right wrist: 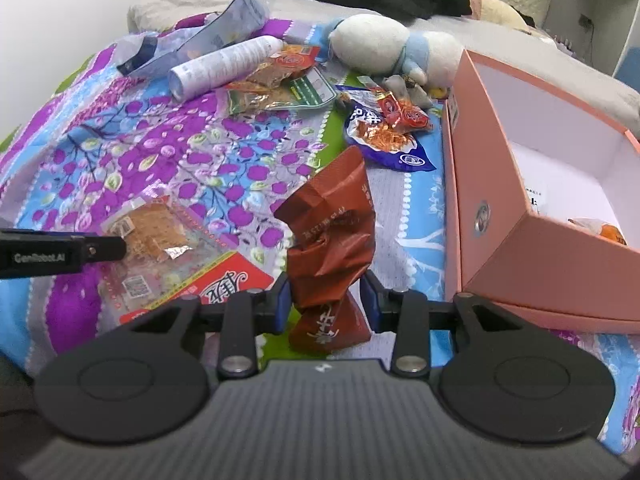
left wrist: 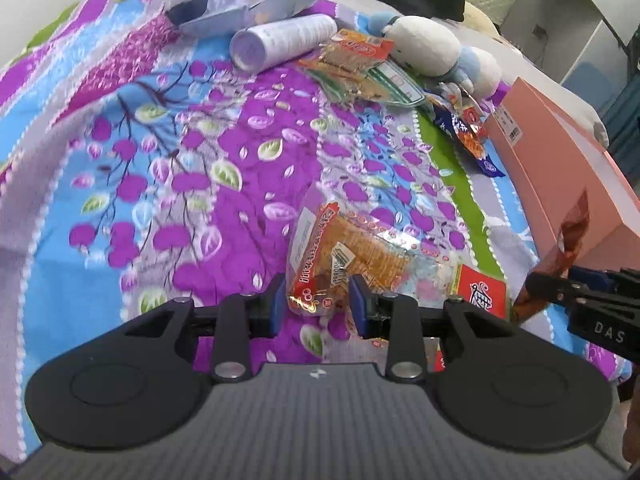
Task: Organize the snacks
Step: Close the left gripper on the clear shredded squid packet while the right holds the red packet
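Observation:
In the left wrist view my left gripper (left wrist: 320,300) is shut on a clear packet of tan snack squares (left wrist: 360,256), pinched at its red-printed end. The right wrist view shows my right gripper (right wrist: 326,300) shut on a crumpled red-brown packet (right wrist: 332,232) that stands up between the blue pads. An open pink box (right wrist: 500,160) with a white inside sits just right of it, an orange snack (right wrist: 600,230) in its near corner. Each gripper shows at the edge of the other's view: the right gripper (left wrist: 552,288) and the left gripper (right wrist: 112,246).
On the purple flowered bedspread (left wrist: 180,160) lie a blue packet (right wrist: 384,140), a green-and-orange packet (right wrist: 280,88), a white tube (right wrist: 224,64), a red-labelled clear bag (right wrist: 224,280) and a white-and-blue plush toy (right wrist: 392,48). Dark clothes are piled at the far edge.

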`<state>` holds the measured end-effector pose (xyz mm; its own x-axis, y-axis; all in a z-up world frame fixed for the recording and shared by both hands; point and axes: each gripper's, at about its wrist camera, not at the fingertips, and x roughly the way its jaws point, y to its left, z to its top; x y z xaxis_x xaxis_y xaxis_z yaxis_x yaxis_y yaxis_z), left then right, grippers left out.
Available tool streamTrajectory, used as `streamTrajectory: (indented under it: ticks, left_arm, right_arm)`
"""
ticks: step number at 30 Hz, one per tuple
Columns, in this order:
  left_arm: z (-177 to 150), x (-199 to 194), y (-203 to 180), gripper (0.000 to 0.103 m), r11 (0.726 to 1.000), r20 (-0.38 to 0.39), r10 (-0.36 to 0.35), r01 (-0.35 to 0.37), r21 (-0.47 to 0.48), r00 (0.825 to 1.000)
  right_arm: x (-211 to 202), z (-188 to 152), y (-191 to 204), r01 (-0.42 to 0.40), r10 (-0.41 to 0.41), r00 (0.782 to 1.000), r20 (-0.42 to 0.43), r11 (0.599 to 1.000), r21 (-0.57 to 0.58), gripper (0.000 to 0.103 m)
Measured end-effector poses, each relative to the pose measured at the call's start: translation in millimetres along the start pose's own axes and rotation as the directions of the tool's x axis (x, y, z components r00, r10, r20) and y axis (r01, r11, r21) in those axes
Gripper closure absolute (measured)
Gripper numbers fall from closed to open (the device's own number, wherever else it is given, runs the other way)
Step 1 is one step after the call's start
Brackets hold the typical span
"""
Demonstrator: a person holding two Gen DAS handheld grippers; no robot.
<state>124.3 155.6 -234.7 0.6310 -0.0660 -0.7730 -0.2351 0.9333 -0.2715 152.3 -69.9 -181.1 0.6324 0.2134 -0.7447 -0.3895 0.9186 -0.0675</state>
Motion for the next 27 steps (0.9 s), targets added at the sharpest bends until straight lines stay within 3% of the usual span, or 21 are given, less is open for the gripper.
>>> streamTrajectory:
  ticks: [6,9,10,13,14,17,20,23,27]
  left_arm:
    - [-2,0,0,0.051,1.000,-0.020,0.027,-0.026,0.006,0.999]
    - [1,-1,2,0.029,1.000,-0.028,0.017,-0.017,0.000,0.999]
    - [2,0,2,0.026,1.000,-0.036,0.012,-0.012,0.003,0.999]
    - [6,-2,3,0.026,1.000,-0.030,0.012,-0.011,0.021,0.999]
    - [7,-2,4,0.026,1.000,-0.025,0.008,-0.007,0.027,1.000]
    - [11,-3,6,0.018,0.999,-0.013,0.007,-0.007,0.038,1.000]
    - [14,-3,2,0.017,0.997,0.009,0.017,-0.018,0.077,1.000]
    - [16,-1,-1,0.017,0.994,0.000,0.008,-0.008,0.107,1.000]
    - [16,4,-5,0.017,0.989,-0.005,0.008,-0.007,0.148,1.000]
  right_arm:
    - [16,0,-7,-0.033,0.032,0.999,0.018,0.997,0.064,0.066]
    - [20,1,-13,-0.071,0.068,0.997,0.036,0.993,0.095,0.065]
    - [22,2,-16,-0.085,0.081,0.996,0.034,0.991,0.108,0.063]
    - [23,2,-23,-0.110,0.101,0.993,0.067,0.985,0.135,0.035]
    - [23,2,-25,-0.113,0.103,0.992,0.076,0.984,0.141,0.031]
    - [33,3,-29,-0.136,0.126,0.990,0.068,0.978,0.160,0.032]
    - [46,3,-28,-0.167,0.161,0.986,0.050,0.973,0.162,0.033]
    - [59,2,-23,-0.148,0.145,0.989,0.030,0.978,0.149,0.039]
    - [70,1,-23,-0.148,0.147,0.989,0.021,0.976,0.161,0.039]
